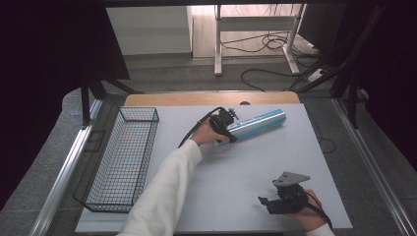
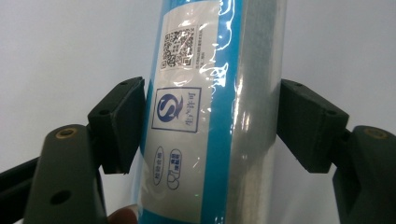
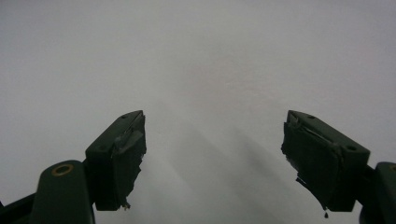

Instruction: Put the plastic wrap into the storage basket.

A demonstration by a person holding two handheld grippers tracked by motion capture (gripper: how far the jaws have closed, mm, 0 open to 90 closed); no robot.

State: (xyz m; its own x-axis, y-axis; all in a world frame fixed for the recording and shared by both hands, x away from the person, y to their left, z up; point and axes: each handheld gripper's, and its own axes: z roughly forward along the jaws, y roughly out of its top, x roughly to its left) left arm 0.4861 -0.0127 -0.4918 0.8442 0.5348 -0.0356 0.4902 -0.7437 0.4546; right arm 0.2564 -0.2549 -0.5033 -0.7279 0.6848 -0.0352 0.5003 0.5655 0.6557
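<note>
left gripper (image 1: 227, 129): we see its jaws clamped on the near end of the blue-and-silver roll (image 1: 255, 123); in the left gripper view both pads (image 2: 122, 122) press the wrapped sides of the roll (image 2: 210, 116), label facing the camera.
right gripper (image 1: 281, 199): jaws spread wide with nothing between them (just bare white surface in the right gripper view (image 3: 212, 158)); parked near the table's near-right corner.
roll position: lying on the white table (image 1: 246, 167), toward the far edge, right of centre, angled toward the far-right corner; we can't tell if it is lifted yet.
wire basket (image 1: 123, 157): along the table's left edge, well apart from the roll, looks empty.
done so far: grasp made, we judge.
left to do: lift and carry the roll, likely over to the basket (our guess from the layout); release there.
</note>
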